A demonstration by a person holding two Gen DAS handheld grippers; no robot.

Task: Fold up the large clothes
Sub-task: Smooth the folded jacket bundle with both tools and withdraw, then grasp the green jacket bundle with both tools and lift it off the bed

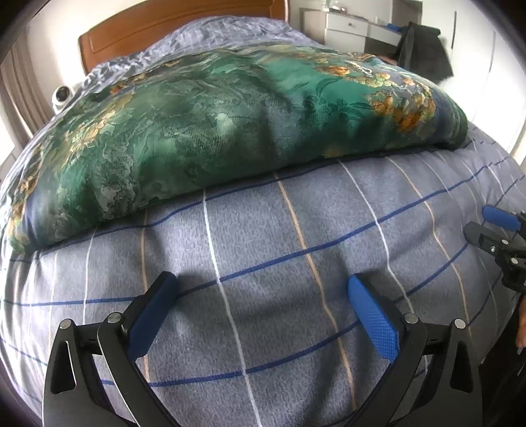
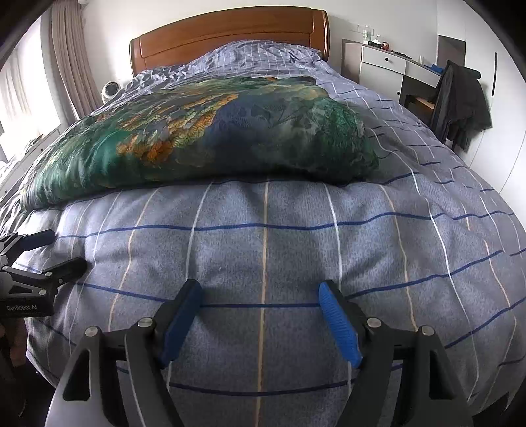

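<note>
The left tool hangs over the near end of the bed with its blue pads spread wide and nothing between them but the checked bedcover below. The right tool hovers beside it over the same near end, pads apart too and clamping nothing; each tool shows at the edge of the other's view. Whether the fingertips touch the cover cannot be told.

The bedcover is grey-blue with dark blue, white and tan lines, and it spreads over the whole bed. Across the middle of the bed, beyond both tools, lies the large green cloth, a bulky folded piece with orange and yellow flower print, its near edge running from side to side on the cover.

Beyond the green cloth, at the far end of the bed, stands the brown wooden headboard. To the left of the bed, near the headboard, a small round white device sits by a long curtain and a bright window. To the right of the bed stands a white counter with drawers and small items on top, and a dark garment hangs over a chair next to it.
</note>
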